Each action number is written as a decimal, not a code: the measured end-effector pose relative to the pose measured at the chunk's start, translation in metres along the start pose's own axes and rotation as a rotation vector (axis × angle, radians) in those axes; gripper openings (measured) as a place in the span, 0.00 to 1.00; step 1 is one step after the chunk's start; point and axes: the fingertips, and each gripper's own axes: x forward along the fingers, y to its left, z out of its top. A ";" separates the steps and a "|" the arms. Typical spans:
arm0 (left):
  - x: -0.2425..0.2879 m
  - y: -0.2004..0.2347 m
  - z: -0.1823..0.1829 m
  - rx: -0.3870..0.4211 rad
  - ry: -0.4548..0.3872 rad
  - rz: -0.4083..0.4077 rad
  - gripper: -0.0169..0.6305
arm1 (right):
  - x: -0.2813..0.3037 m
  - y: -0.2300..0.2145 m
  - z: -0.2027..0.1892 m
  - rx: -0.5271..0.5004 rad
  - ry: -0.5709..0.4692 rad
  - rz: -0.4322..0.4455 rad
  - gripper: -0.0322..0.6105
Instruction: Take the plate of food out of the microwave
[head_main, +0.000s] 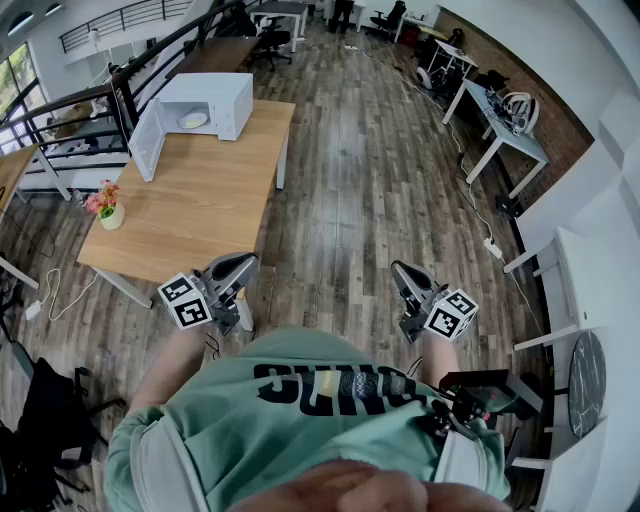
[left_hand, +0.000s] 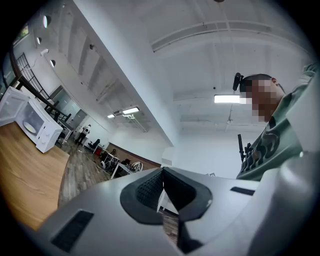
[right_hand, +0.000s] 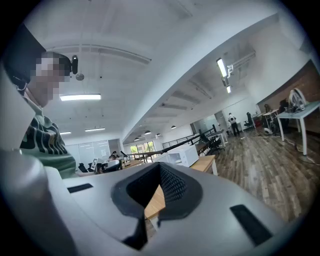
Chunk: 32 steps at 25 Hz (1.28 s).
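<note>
Left tool (head_main: 238, 266) and right tool (head_main: 402, 272) are pinched narrow and empty, well back from the counter (head_main: 190, 205) — the plate of food (head_main: 193, 120) sits inside the open microwave (head_main: 218, 98); step close and spread the jaws first.

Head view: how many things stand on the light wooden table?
2: a white microwave, door open, at the far end, a pale plate inside it; a small white pot of pink flowers at the left edge. Nothing seems hidden.

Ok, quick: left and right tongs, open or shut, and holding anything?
Left tongs: shut, nothing held.
Right tongs: shut, nothing held.
</note>
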 end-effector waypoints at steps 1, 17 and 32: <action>0.001 0.000 0.000 -0.001 -0.002 0.003 0.03 | 0.000 -0.002 0.002 -0.004 0.001 0.002 0.06; 0.001 -0.013 0.001 0.016 -0.007 0.022 0.03 | -0.005 -0.001 0.005 -0.014 0.006 0.035 0.06; 0.004 -0.031 0.003 0.020 0.002 0.024 0.03 | -0.023 0.004 0.012 -0.008 -0.014 0.044 0.06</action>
